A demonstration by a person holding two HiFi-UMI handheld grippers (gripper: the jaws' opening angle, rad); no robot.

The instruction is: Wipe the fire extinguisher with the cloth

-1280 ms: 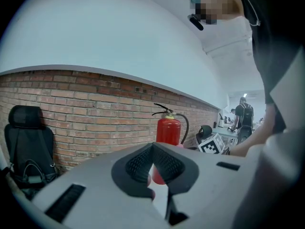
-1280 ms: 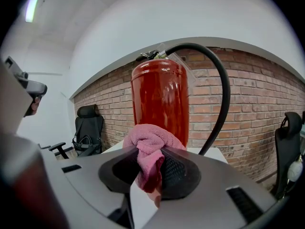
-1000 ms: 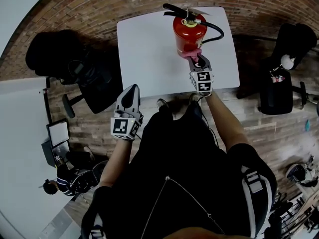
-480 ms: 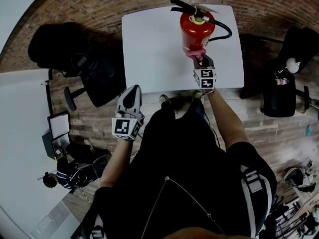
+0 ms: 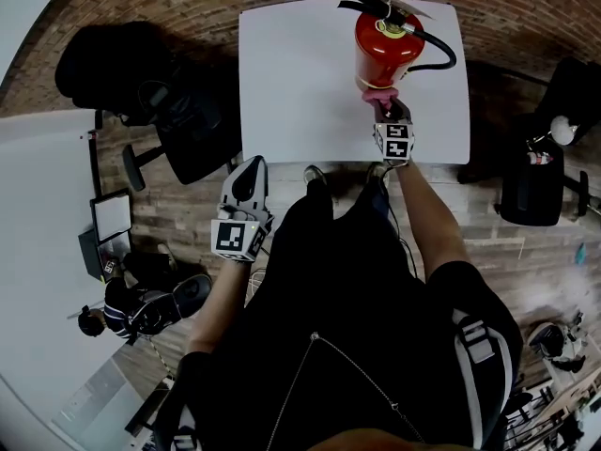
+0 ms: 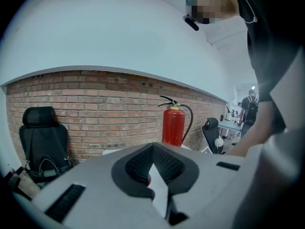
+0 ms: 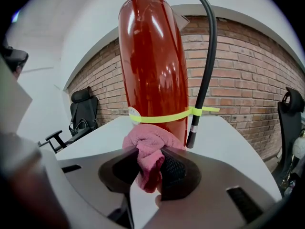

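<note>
A red fire extinguisher (image 5: 383, 49) with a black hose (image 5: 434, 49) stands upright at the far right of the white table (image 5: 300, 83). My right gripper (image 5: 385, 111) is shut on a pink cloth (image 5: 379, 93) and holds it against the base of the cylinder. In the right gripper view the bunched cloth (image 7: 148, 149) sits between the jaws, touching the extinguisher (image 7: 153, 66) just under a yellow band (image 7: 162, 117). My left gripper (image 5: 250, 175) hangs shut and holding nothing, off the table's near edge. In its own view the extinguisher (image 6: 173, 126) stands far off.
A black office chair (image 5: 183, 125) stands left of the table and another black chair (image 5: 531, 186) to the right. A second white surface (image 5: 38, 214) lies at the far left, with a brick wall (image 6: 95, 113) behind. The floor is wood planks.
The head view has shifted, so table and extinguisher sit further up and right. The right gripper keeps the cloth at the extinguisher's base. The left gripper has hardly moved.
</note>
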